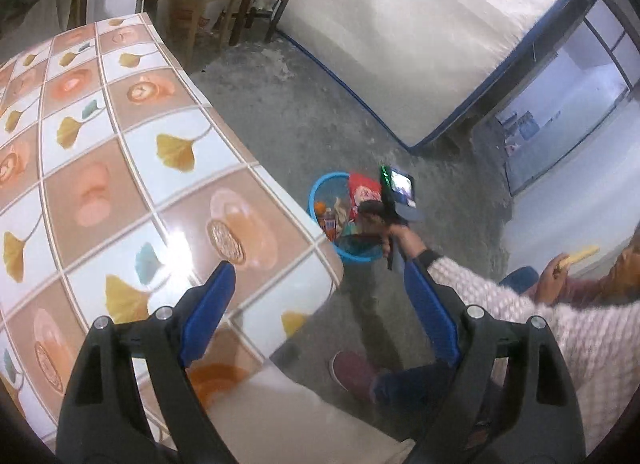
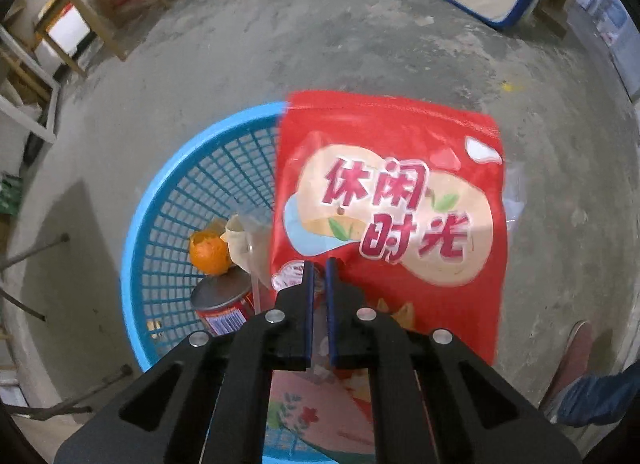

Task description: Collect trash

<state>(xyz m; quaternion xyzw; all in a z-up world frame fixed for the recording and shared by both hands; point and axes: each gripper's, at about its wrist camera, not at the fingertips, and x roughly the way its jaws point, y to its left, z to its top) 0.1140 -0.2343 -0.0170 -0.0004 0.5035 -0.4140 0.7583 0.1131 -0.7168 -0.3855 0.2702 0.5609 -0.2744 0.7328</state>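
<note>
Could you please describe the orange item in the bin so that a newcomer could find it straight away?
Look at the round blue mesh basket on the concrete floor beside the patterned table. Inside it, left of the big red snack bag and just above the red can, lies an orange peel. It is the only bright orange, rounded piece there.

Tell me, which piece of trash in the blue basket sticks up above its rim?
The big red snack bag. It rises above the blue basket, while the orange peel and red can lie low inside.
</note>
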